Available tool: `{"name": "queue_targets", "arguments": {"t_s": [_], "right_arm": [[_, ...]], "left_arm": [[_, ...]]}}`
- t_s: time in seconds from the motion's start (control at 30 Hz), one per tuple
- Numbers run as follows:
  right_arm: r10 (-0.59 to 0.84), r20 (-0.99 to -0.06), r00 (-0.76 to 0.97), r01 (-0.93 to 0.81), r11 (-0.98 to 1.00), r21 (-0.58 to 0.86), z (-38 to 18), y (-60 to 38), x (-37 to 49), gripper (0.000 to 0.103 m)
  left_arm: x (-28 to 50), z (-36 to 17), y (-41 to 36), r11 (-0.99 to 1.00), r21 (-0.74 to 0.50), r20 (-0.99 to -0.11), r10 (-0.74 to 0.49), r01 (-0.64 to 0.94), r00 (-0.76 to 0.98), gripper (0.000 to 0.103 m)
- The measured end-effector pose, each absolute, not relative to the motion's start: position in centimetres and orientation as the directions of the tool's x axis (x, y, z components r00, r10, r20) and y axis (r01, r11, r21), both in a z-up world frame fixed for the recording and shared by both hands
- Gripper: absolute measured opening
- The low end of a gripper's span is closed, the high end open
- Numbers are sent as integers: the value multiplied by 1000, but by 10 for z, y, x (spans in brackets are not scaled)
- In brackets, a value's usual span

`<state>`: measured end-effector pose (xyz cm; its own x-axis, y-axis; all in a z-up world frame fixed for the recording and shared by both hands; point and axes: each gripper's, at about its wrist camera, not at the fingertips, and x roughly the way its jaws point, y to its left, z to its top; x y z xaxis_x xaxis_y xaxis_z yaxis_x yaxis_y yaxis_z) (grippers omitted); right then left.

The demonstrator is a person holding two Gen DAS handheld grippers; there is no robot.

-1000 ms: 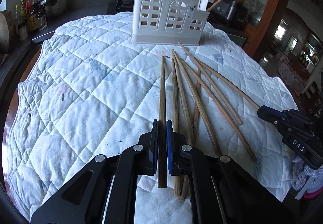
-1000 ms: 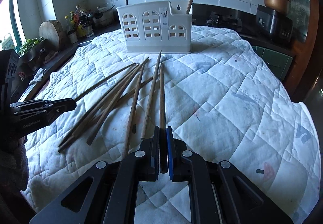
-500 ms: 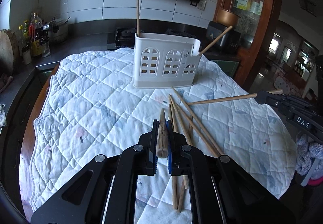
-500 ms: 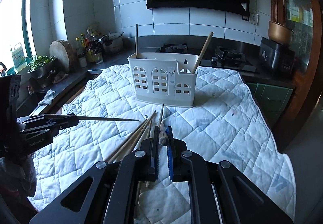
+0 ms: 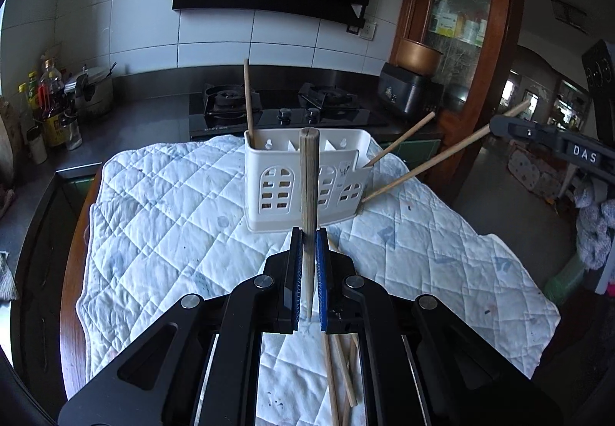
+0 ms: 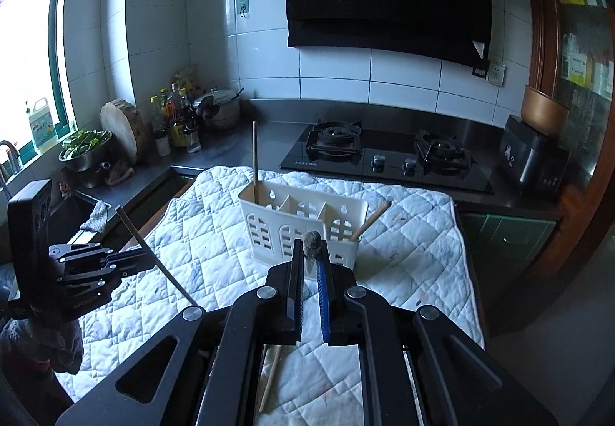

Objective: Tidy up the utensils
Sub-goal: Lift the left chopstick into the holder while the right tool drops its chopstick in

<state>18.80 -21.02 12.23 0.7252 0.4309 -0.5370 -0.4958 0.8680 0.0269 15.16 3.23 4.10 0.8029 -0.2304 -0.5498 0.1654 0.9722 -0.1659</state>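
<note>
Chopsticks, light, stiff and smooth, sat one apiece clenched near the end in the left tool [image 5: 307, 272] and right tool [image 6: 310, 283], aloft before the white caddy [image 5: 307, 180], liable to swivel there.

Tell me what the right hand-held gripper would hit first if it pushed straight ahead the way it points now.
Probably the white utensil holder: it sits directly ahead of the right hand-held gripper and its chopstick, though depth is unclear.

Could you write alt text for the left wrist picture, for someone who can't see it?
A hand-held gripper clamps a wooden chopstick, pointing at a white holder on a quilted cloth. A second gripper, at right, holds another chopstick. Behind is a stove.
</note>
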Motion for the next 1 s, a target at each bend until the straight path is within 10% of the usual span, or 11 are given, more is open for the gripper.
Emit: {"name": "queue_targets", "arguments": {"t_s": [0.57, 1.0], "right_arm": [[361, -596, 717, -450, 893, -1, 139, -201, 267, 7], [360, -617, 700, -455, 890, 3, 123, -197, 293, 7]], "left_arm": [[224, 165, 31, 988, -79, -354, -155, 135, 922, 6], [299, 118, 36, 993, -98, -460, -106, 69, 882, 6]]}}
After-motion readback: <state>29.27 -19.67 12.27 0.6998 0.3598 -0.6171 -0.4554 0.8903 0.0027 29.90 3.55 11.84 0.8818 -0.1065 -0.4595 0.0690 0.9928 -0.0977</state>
